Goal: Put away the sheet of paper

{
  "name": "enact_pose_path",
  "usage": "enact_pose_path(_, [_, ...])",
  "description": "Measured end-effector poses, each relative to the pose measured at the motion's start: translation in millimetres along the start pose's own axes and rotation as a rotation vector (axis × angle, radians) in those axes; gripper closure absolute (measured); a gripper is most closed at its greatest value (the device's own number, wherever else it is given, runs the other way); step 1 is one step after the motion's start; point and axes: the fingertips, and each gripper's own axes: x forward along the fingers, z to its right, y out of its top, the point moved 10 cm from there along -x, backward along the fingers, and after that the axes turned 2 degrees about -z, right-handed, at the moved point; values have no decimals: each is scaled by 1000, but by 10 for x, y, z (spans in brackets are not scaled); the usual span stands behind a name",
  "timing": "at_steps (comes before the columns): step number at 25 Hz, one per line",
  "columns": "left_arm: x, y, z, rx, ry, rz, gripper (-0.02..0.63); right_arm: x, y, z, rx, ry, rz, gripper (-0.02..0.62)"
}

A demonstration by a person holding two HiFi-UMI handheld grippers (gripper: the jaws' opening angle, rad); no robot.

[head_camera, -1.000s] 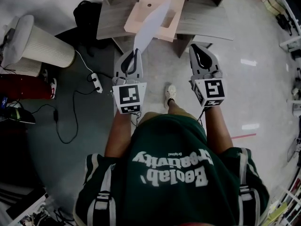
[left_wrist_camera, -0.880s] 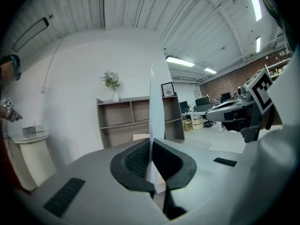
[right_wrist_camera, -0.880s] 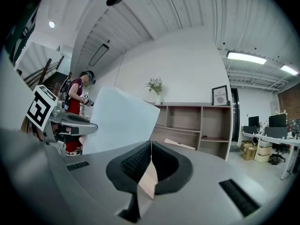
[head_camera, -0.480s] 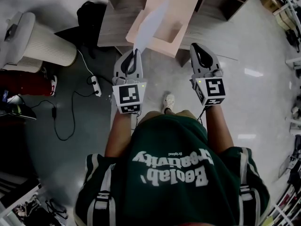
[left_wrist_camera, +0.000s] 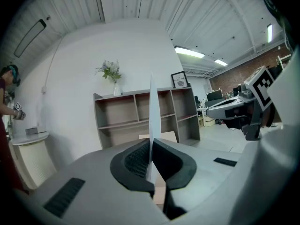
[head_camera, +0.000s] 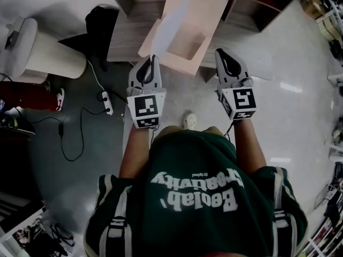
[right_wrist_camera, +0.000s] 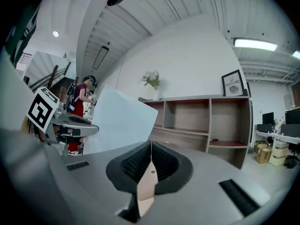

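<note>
Pale and thin, the sheet of paper (head_camera: 170, 30) sticks out edge-up from the left gripper (head_camera: 154, 58) in the head view. Its far end shows against the open peach box (head_camera: 199, 5) by the wooden shelf unit (head_camera: 128, 36). The right gripper (head_camera: 221, 52) is alongside, well apart from the left one. Off to the left are a white ribbed cylinder (head_camera: 49, 57) and a power strip (head_camera: 107, 96) on the grey floor.

Over to the left gripper view: the left gripper (left_wrist_camera: 151, 142) has its jaws clamped tight on the sheet of paper (left_wrist_camera: 151, 107), which rises thin as a line in front of the shelf unit (left_wrist_camera: 136, 116).

Right gripper view now: the right gripper (right_wrist_camera: 151, 145) has its jaws pressed together with nothing between them. A sliver of peach shows below the pads. The sheet of paper (right_wrist_camera: 119, 121) spreads wide at left.
</note>
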Motion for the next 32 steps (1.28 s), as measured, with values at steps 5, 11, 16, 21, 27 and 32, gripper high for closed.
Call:
enact_pose_path(5, [142, 41, 93, 12, -7, -8, 588, 28, -48, 232, 22, -18, -6, 561])
enact_pose_path(11, [285, 37, 110, 23, -23, -15, 588, 94, -142, 329, 66, -4, -21, 560])
enact_pose_path(16, [414, 13, 75, 18, -35, -17, 588, 144, -194, 353, 72, -9, -41, 560])
enact_pose_path(21, [675, -43, -33, 15, -60, -29, 588, 327, -215, 393, 74, -30, -61, 560])
enact_pose_path(27, [1180, -114, -250, 24, -113, -47, 588, 691, -247, 484, 78, -72, -94, 560])
enact_pose_path(32, [1836, -151, -519, 60, -189, -52, 588, 1209, -281, 585, 92, -122, -120, 560])
